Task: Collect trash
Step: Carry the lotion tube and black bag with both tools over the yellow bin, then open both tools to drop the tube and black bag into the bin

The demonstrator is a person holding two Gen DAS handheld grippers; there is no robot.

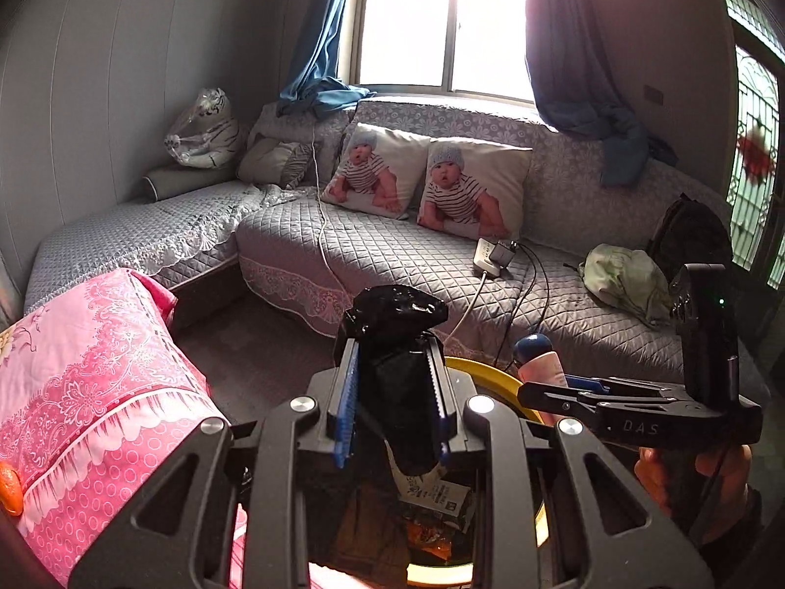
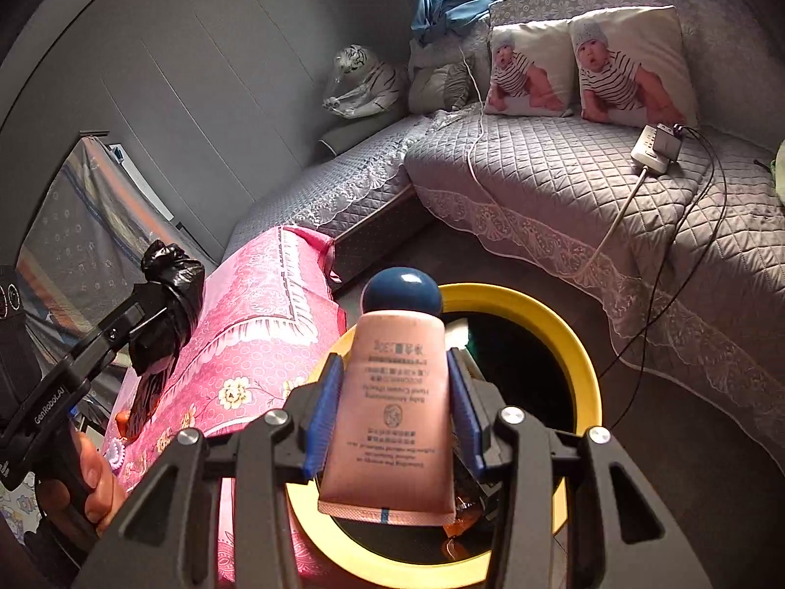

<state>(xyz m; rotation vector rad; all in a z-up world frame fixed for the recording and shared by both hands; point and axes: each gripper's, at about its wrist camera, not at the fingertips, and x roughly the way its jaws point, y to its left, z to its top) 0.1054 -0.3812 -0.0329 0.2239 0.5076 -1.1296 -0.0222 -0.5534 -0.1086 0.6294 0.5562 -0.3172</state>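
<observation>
A grey quilted sofa (image 1: 392, 255) room, both tongs loaded over the yellow-rimmed bin (image 2: 584, 343).
Left tongs (image 1: 392, 392) are clenched on a black bag (image 1: 392, 343); right tongs (image 2: 392, 412) grasp a pink tube (image 2: 392, 417); nothing dropped yet, wrappers already lying below.

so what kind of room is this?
Most likely a home living room: a quilted corner sofa with printed cushions under a curtained window, and a yellow-rimmed trash bin on the floor.

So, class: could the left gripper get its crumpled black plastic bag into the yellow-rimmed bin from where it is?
Probably yes. The left gripper, shut on the black bag, hangs above the yellow-rimmed bin, whose opening looks unblocked.
</observation>
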